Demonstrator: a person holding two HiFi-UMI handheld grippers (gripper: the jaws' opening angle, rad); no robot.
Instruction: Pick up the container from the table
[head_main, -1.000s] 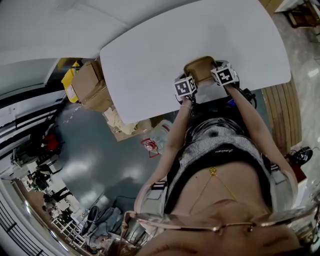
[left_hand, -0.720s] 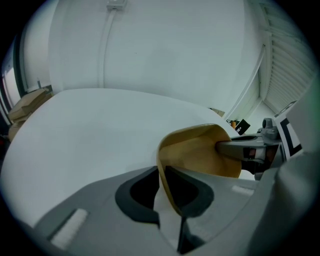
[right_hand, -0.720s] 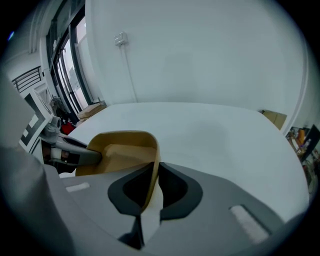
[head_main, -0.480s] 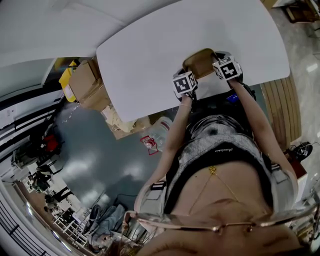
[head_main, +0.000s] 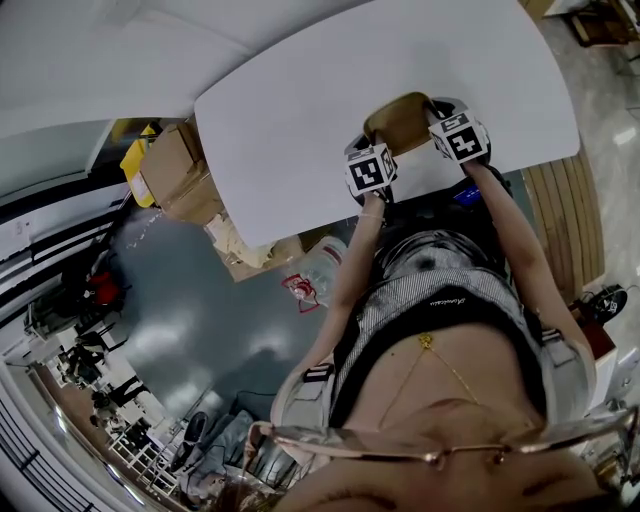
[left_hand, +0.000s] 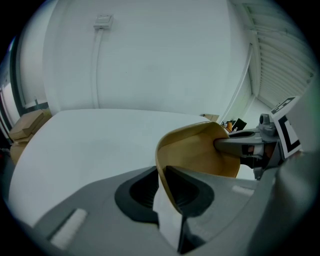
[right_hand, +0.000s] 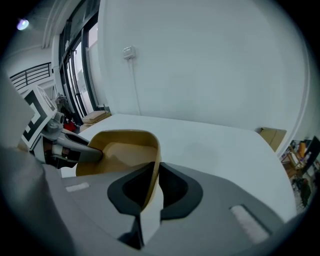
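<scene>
Container (head_main: 401, 117), a tan open tub with thin walls, is hanging between the two grippers over the near edge of the white table (head_main: 300, 100), just in front of the person. The left gripper (left_hand: 161, 182) is pinching the tub's left wall, one pad sitting inside the rim and the other outside, the jaws standing almost together with only that thin wall between them. The right gripper (right_hand: 156, 182) is doing the same on the opposite wall, its jaws nearly closed on the rim, so the tub is being carried from both sides at once.

In both gripper views the tub's underside is showing with white tabletop below and behind it, so it is looking as if it is sitting clear of the surface rather than resting on it; how far clear I cannot tell. It is appearing empty inside.

Judging from that, the reaching and gripping are finished and the pick-up itself is looking largely done. What is remaining, at most, is bringing the tub a little higher and keeping it level so neither thin wall is slipping out of its pinch.
</scene>
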